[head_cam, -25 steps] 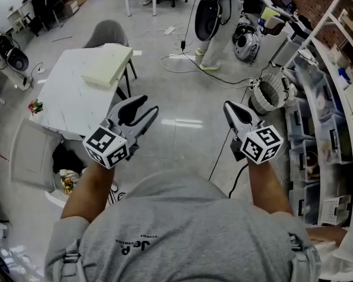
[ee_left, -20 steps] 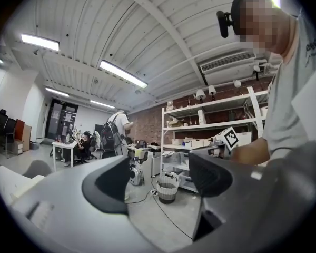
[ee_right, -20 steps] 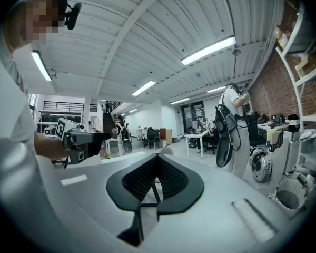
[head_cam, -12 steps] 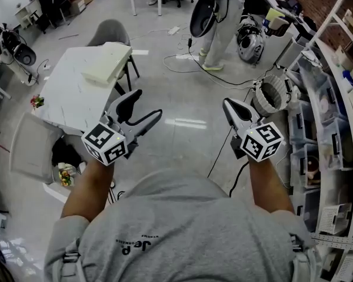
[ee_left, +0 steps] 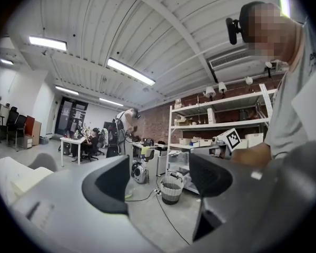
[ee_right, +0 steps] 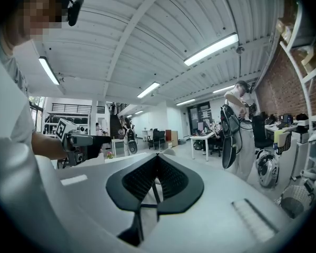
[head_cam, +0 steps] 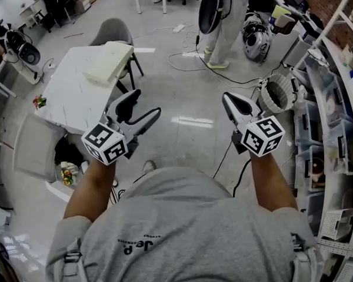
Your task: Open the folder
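Both arms reach forward, level: left tongs gape wide and empty, right tongs are pressed together.

A cream folder is laid at the white table's far end. The left gripper is held beside that table with jaws apart, the right gripper farther off with jaws together.

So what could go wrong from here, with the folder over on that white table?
Black cables cross the floor: a trip hazard. The cream folder sits at the table's far corner, so a push might slide it off. The right gripper has its fingers shut; only the left gripper is open.
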`<state>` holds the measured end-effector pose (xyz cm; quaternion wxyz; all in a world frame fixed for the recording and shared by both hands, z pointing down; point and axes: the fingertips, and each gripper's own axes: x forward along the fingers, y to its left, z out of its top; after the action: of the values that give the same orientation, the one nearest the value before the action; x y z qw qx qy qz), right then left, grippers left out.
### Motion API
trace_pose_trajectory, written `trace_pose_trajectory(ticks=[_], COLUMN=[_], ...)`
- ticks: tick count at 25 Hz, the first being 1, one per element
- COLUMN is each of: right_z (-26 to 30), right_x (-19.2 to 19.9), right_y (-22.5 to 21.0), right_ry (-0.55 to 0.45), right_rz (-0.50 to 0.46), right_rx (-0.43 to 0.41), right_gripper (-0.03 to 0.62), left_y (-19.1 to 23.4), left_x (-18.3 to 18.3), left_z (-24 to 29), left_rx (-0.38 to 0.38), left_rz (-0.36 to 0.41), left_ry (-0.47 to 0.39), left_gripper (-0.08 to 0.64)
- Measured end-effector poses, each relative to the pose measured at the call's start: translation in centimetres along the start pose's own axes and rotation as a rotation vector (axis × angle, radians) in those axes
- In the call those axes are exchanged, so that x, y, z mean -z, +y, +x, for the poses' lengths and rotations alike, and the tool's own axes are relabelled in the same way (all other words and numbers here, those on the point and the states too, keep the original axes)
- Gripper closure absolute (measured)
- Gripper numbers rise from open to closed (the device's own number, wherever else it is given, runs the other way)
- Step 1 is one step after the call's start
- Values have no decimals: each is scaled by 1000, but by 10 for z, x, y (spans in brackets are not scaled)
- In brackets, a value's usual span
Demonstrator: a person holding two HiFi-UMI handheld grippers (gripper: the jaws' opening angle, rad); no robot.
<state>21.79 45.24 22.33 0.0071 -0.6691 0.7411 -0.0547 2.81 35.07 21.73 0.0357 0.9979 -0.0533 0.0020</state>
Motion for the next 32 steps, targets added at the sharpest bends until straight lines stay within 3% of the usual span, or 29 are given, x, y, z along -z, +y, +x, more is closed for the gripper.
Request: trace_pose_trajectory(ticks=[9, 16, 21, 32], right_z=[68, 178, 263, 388], right_x=[4, -8, -33, -51], right_y=[-27, -53, -63, -91], right_ry=[42, 46, 26, 58], right_rz=[-9, -17, -25, -47], right_rx=[66, 161, 208, 204], right_gripper=[589, 589, 589, 589], left_y=[76, 191, 275, 391], left_x=[2, -9, -21, -20], left_z=[43, 92, 113, 142], left_rx=[92, 220, 297, 309], left_rz=[-44, -42, 3, -11], left_ry=[-36, -50, -32, -33], left_gripper=[175, 175, 176, 175])
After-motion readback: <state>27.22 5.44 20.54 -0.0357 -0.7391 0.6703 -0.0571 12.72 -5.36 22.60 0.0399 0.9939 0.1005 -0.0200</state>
